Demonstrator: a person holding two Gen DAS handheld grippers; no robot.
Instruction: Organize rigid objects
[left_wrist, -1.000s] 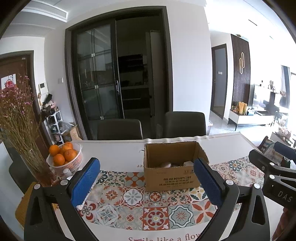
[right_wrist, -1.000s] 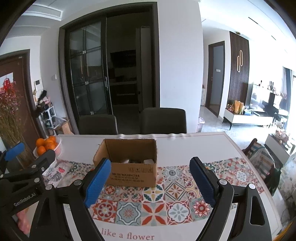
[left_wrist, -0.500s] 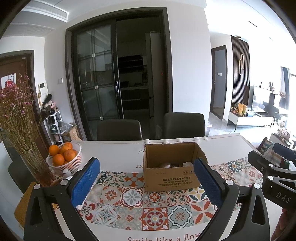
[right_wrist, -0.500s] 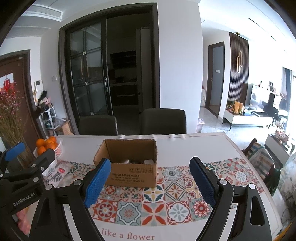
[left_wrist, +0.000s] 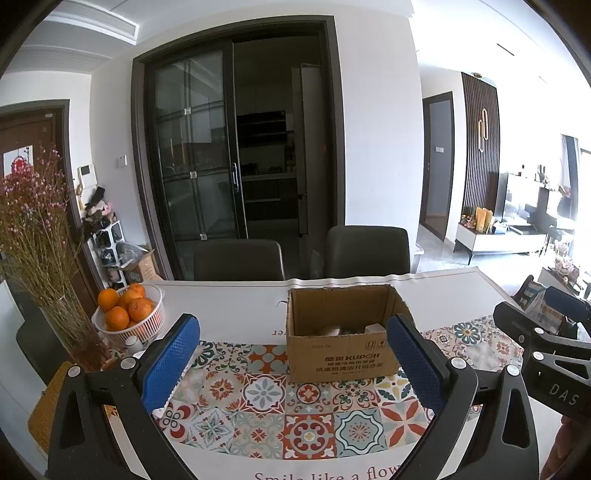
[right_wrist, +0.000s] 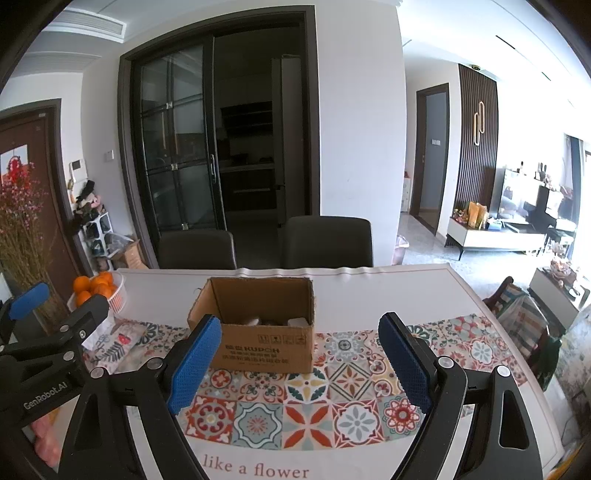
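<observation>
An open brown cardboard box (left_wrist: 341, 354) (right_wrist: 264, 347) stands on the patterned table mat (left_wrist: 258, 398) (right_wrist: 295, 406). Pale objects (left_wrist: 375, 328) (right_wrist: 297, 322) lie low inside it, mostly hidden by the front wall. My left gripper (left_wrist: 291, 363) is open and empty, held above the mat in front of the box. My right gripper (right_wrist: 299, 363) is open and empty, also in front of the box, to the right of the left one. Each gripper shows at the edge of the other's view.
A white basket of oranges (left_wrist: 127, 314) (right_wrist: 98, 291) and a glass vase of dried flowers (left_wrist: 40, 266) stand at the table's left. A floral pack (right_wrist: 114, 339) lies left of the box. Two dark chairs (left_wrist: 238, 260) (left_wrist: 367, 251) stand behind the table.
</observation>
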